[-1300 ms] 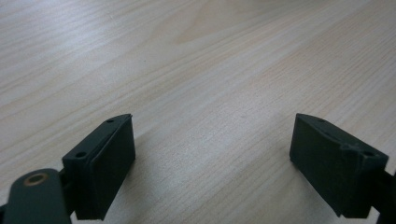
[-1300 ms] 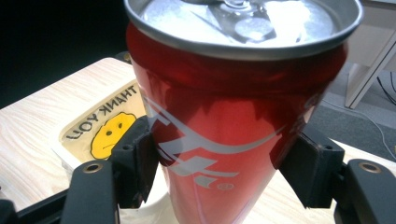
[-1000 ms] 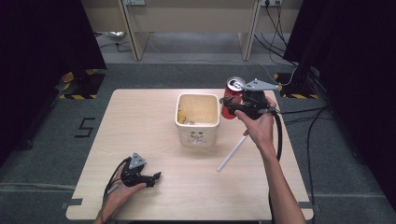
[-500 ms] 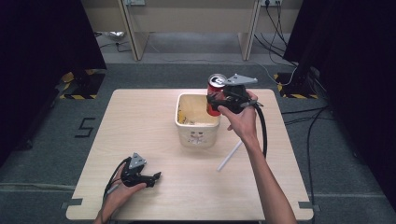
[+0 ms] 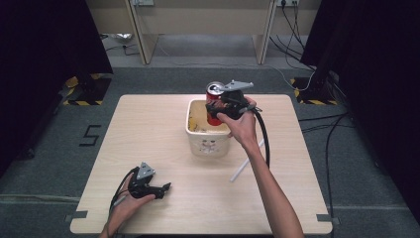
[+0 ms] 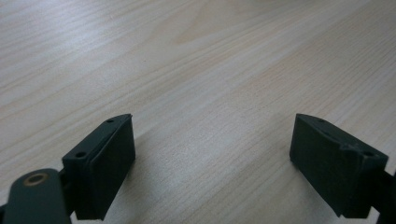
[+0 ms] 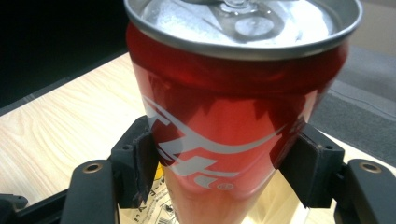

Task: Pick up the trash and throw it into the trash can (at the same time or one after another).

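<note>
Can [image 5: 214, 101]: red drink can with a silver top, held upright above the near-right part of the tub — its base seems to sit at or just inside the rim, though the exact height cannot be told.
Right gripper [image 7: 219, 175]: clenched on the can; in the right gripper view the two black jaws press the can's lower body from either side, low enough to leave the lid and upper wall free.
Grip height: a low hold keeps the can upright — likely so it goes into the tub base first instead of tipping.
Tub [image 5: 194, 130]: pale square container near the table's middle, open at the top, with some yellowish contents inside; the open mouth makes it the probable place for the can.
Left gripper [image 5: 165, 187]: resting on the near-left of the table [image 5: 148, 144], well apart from the tub; in the left gripper view its jaws stand wide apart over bare wood, holding nothing.
White stick [image 5: 246, 160]: lies flat on the table just right of the tub, untouched.
</note>
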Demonstrator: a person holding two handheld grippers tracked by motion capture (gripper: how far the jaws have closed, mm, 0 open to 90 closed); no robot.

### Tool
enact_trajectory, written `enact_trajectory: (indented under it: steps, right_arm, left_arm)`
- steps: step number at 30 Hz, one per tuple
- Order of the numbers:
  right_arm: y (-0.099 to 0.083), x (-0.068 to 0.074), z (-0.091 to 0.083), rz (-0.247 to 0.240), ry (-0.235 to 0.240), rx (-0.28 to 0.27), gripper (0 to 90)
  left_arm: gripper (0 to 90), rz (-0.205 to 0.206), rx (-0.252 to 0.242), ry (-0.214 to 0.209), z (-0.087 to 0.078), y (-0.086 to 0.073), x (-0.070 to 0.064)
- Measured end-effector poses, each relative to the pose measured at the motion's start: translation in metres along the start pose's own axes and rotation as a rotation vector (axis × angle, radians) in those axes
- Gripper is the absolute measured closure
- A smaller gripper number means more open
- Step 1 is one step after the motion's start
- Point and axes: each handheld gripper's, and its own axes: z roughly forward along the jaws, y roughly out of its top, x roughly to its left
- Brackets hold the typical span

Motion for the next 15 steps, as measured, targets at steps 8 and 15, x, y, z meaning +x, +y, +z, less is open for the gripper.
enact_trajectory:
  steps: [8, 15]
  right_arm:
    - [-0.006, 0.000, 0.016, 0.010, 0.002, 0.031, 33.7]
    - [-0.015, 0.001, 0.032, 0.009, 0.009, 0.081, 33.7]
  left_arm:
    - [13.3, -0.002, -0.001, 0.000, 0.000, 0.000, 0.000]
    - [13.4, 0.000, 0.002, -0.002, 0.000, 0.000, 0.000]
